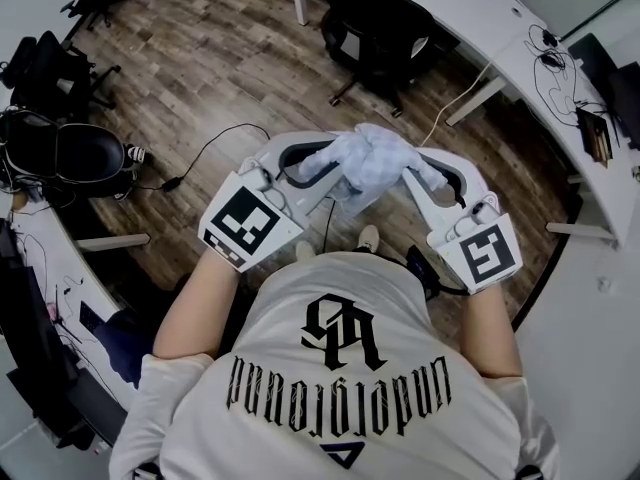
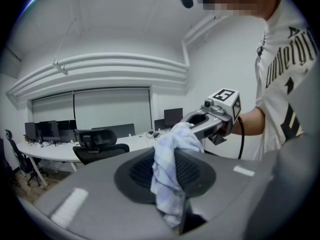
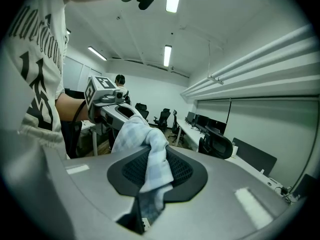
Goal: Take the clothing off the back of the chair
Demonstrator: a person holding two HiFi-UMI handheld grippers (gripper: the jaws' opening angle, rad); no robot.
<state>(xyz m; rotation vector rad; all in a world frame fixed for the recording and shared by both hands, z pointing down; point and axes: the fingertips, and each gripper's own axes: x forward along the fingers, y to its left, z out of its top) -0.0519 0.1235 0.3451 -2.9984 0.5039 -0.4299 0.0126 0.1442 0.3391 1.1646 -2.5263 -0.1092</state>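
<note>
The clothing (image 1: 372,158), a pale blue-and-white checked garment, is bunched in the air in front of the person's chest, above the wooden floor. My left gripper (image 1: 318,164) is shut on one end of it and my right gripper (image 1: 412,174) on the other. In the left gripper view the clothing (image 2: 170,174) rises from my left gripper's (image 2: 181,220) closed jaws to the right gripper (image 2: 201,126). In the right gripper view the clothing (image 3: 150,169) runs from my right gripper's (image 3: 142,211) jaws up to the left gripper (image 3: 119,115). It touches no chair.
A black office chair (image 1: 378,20) stands ahead by a curved white desk (image 1: 520,58). Another black chair (image 1: 62,153) is at the left. Cables (image 1: 205,148) trail over the floor. More chairs (image 2: 97,145) and monitors (image 3: 212,126) line the desks.
</note>
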